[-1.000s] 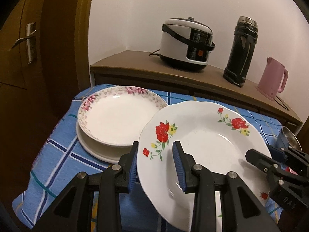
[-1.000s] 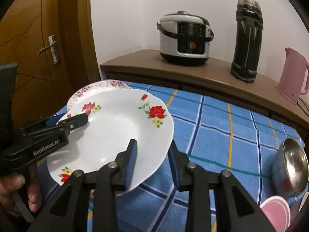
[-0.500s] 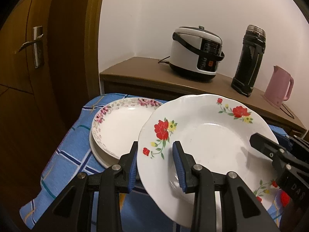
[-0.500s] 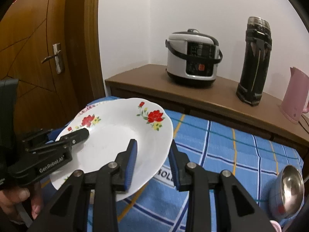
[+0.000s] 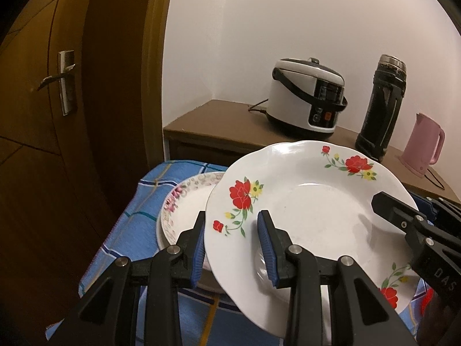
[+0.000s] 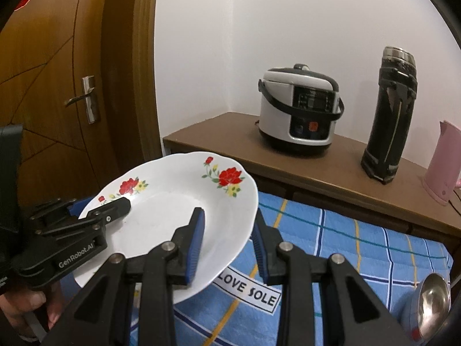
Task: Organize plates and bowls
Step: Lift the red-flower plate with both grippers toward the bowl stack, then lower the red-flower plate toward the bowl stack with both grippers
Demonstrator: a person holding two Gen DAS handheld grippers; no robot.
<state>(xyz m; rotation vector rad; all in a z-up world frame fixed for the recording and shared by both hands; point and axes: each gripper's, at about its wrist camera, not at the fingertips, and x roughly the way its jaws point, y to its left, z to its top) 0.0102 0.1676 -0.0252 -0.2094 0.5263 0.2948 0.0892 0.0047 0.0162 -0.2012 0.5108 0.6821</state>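
**Black grippers, blue pads**

The left gripper is matt black plastic, with ribbed blue pads lining its fingers and silver screw heads at the joints. The right gripper is built the same. Seen from the side, one body reads "GenRobot.AI" in white, the other "DAS". Bare skin of a hand shows beneath.

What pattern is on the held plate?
White plate with red flowers, small yellow blooms and green leaves around its rim. Shows best in the left wrist view.
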